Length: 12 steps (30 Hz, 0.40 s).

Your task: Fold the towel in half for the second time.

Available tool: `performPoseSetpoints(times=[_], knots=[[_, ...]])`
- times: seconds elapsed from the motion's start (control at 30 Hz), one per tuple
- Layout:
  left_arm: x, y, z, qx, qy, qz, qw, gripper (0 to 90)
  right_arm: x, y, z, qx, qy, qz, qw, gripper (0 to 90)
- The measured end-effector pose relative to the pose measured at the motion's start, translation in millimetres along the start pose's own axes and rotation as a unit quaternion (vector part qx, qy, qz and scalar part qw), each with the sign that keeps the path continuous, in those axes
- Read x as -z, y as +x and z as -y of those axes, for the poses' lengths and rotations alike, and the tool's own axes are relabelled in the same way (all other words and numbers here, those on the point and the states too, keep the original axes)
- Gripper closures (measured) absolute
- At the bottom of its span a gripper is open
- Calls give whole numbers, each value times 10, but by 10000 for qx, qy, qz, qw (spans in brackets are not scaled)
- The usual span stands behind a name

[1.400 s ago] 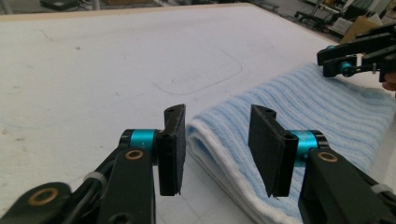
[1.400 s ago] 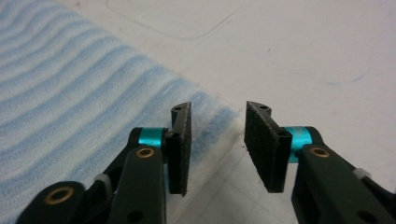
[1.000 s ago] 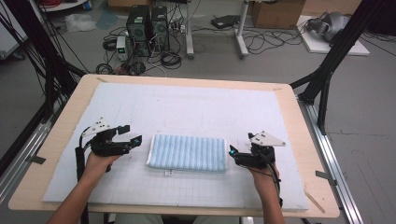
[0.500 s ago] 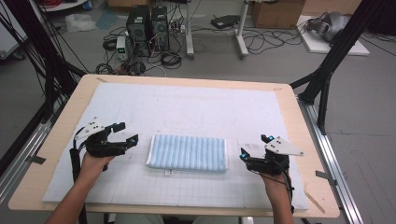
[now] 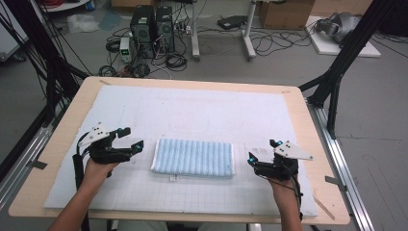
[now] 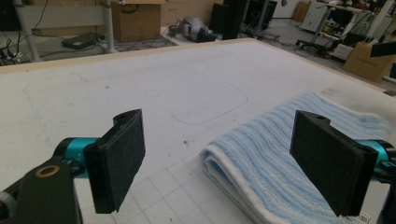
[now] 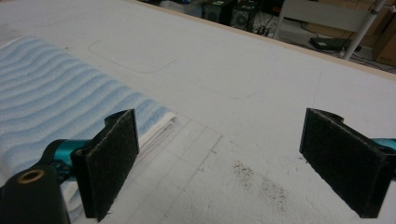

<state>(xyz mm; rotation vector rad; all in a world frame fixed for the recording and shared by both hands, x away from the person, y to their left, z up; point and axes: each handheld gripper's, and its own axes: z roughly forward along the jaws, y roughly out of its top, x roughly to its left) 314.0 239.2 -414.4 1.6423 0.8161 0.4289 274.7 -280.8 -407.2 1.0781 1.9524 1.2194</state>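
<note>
We hold the left gripper (image 5: 130, 138) and right gripper (image 5: 263, 151) spread wide, gripping nothing; the folded towel (image 5: 193, 158) lies between them, near each.

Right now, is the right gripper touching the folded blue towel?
Apart. The high view shows bare mat between the right gripper and the towel; its jaws stand open.
</note>
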Motion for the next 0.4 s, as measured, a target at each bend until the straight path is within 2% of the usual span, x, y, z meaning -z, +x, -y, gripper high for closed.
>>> performPoseSetpoints(times=[0.4], knots=[[-4, 16, 9, 48, -8, -21, 10000, 186, 2, -16, 0, -27, 9, 20, 10000, 111]])
